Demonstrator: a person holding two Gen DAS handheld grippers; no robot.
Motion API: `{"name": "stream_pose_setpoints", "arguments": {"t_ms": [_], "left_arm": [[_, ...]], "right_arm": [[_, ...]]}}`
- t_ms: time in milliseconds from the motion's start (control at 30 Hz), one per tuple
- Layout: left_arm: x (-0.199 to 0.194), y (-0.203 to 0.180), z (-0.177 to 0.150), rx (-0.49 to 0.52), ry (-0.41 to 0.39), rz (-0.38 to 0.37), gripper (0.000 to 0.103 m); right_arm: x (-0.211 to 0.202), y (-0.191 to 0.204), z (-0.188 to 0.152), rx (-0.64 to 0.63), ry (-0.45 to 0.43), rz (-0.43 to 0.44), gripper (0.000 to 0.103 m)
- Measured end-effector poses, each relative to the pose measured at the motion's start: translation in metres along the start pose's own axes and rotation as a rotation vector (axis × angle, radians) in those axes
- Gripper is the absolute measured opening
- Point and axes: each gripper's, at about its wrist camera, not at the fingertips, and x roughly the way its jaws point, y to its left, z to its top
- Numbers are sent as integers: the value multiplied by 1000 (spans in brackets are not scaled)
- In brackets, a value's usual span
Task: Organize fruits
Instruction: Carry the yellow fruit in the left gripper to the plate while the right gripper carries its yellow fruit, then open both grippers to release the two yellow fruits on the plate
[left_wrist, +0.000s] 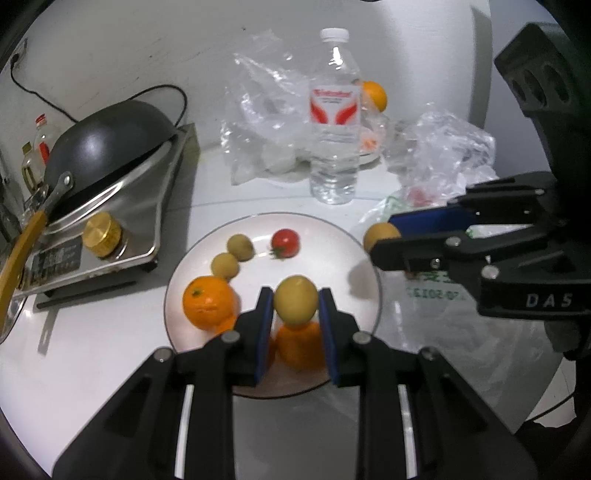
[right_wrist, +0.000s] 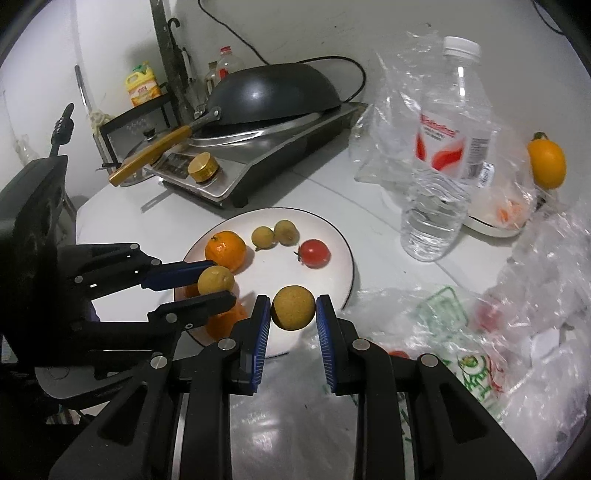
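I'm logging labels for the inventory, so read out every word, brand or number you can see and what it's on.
"DAS": on the right gripper body, left wrist view.
Red brand word on the water bottle label: too blurred to read.
Green print and digits on the plastic bag: unreadable.
Stove front plate and yellow oil jug label: too small.

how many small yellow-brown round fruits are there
4: two side by side on the plate at and, one in the left gripper, one in the right gripper. The bags may hide more.
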Motion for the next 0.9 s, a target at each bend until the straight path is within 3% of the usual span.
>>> {"name": "stream_pose_setpoints", "arguments": {"t_ms": [500,900], "left_arm": [[27,20,2,-32,29,-5,25],[23,21,3,-16,25,-3,26]], "right_arm": [[46,1,18,-21,41,15,28],[82,-1,29,7,92,57,28]]}}
